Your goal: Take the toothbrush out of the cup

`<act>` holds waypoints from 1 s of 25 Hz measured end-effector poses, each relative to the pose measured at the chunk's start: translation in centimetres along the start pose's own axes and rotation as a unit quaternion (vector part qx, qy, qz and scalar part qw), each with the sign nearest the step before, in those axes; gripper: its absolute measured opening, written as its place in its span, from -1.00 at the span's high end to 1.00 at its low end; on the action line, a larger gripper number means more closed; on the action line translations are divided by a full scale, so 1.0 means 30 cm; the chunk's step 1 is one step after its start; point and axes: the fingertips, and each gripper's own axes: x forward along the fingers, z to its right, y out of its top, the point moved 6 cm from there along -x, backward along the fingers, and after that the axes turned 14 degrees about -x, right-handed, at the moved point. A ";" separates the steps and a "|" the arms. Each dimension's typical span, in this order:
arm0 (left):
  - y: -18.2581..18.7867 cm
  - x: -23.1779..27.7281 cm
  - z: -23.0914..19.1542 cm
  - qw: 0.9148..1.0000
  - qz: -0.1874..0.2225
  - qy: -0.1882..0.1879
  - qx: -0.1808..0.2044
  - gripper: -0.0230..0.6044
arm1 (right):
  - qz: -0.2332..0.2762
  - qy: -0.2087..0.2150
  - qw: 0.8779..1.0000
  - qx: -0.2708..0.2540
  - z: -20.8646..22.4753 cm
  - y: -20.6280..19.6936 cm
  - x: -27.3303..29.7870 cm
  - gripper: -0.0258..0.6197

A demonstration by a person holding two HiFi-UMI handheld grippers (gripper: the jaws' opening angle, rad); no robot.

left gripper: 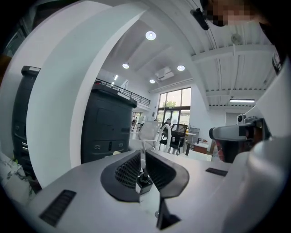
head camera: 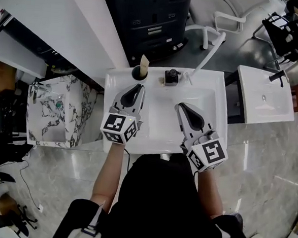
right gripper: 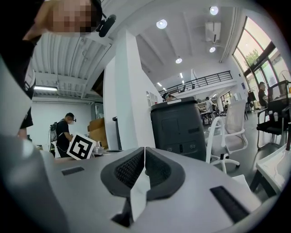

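Left gripper (left gripper: pixel 142 157): jaws clenched together, nothing between them. Right gripper (right gripper: pixel 144 152): same, jaws pressed tip to tip, empty.

Head view: both grippers are over the basin of the white sink (head camera: pixel 159 122) and point toward its back ledge. The left one (head camera: pixel 139 88) is further forward than the right (head camera: pixel 181 107).

Toothbrush (head camera: pixel 144 60) is in the cup (head camera: pixel 138 73), head end sticking up out of the rim. The cup is dark and stands on the ledge near the left corner, left of the faucet (head camera: pixel 171 77).

Left gripper tips are near the cup, just short of it, not touching. Right gripper is well apart from the cup, on the faucet's right side.

Behind the ledge is a dark cabinet (head camera: pixel 146 14). There's a marbled sink (head camera: pixel 47 114) to the left and another white sink (head camera: pixel 264 101) to the right.

Right gripper view shows a white chair (right gripper: pixel 232 127) beside the cabinet, the left gripper's marker cube (right gripper: pixel 81 146) at left, and a person (right gripper: pixel 63 129) standing far behind it.
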 end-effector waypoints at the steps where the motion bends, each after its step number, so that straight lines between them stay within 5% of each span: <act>1: -0.005 0.010 -0.012 1.000 -0.005 -0.002 0.001 0.83 | -0.002 -0.005 1.000 0.001 -0.002 -0.001 0.002 0.82; 14: -0.076 0.179 -0.179 0.998 -0.055 0.019 -0.001 0.47 | -0.040 -0.039 0.998 0.006 0.014 -0.027 0.023 0.82; 25: -0.156 0.335 -0.229 0.994 -0.059 0.090 0.011 0.22 | -0.067 -0.061 0.996 0.016 0.037 -0.054 0.013 0.82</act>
